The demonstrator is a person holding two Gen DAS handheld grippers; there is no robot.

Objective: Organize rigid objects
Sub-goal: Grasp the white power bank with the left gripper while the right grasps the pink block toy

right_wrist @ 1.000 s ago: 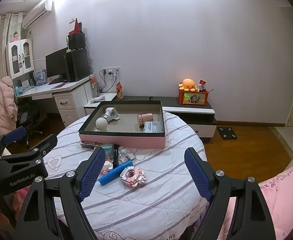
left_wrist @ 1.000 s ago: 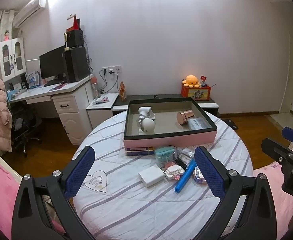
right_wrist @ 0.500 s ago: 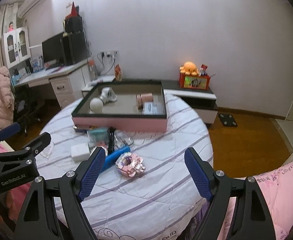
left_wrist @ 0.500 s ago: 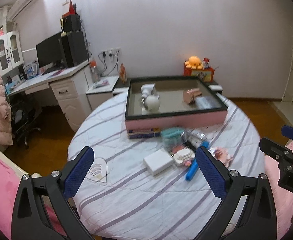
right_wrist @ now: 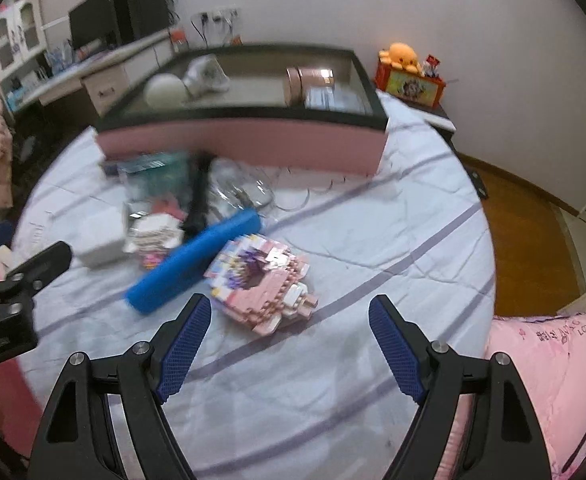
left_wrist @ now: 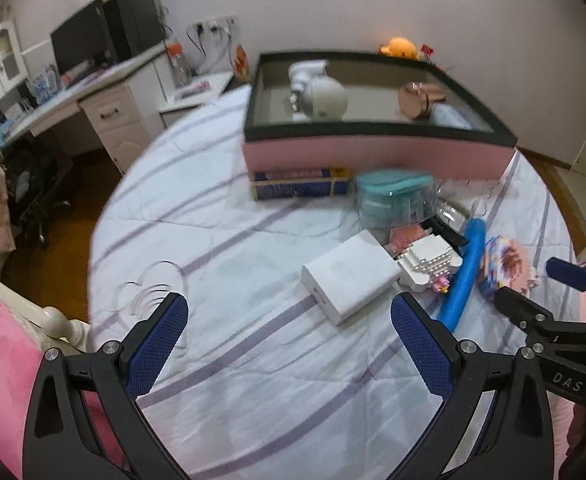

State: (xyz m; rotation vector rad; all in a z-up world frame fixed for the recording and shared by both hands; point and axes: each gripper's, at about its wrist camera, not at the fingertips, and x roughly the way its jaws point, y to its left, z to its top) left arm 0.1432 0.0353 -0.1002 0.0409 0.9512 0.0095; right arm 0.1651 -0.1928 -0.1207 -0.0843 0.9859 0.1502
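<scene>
With both my left claw (left_wrist: 289, 336) and right claw (right_wrist: 289, 338) spread and empty, I'd pinch the brittle-looking brick model (right_wrist: 263, 280), beside the blue tube (right_wrist: 193, 266), across its flat sides.

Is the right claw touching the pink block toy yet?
Apart. In the right wrist view, the right gripper is open, with bare cloth between its fingertips and the pink block toy.

Pink box (right_wrist: 245, 144) motion-blurred, black stick (right_wrist: 199, 196) smeared, teal container (left_wrist: 393, 196) soft

Wrist fisheyes angled steeply down over round table (left_wrist: 233, 240), near; shared: pink tray (left_wrist: 373, 156) at twelve o'clock, blue cylinder (right_wrist: 193, 264).
</scene>
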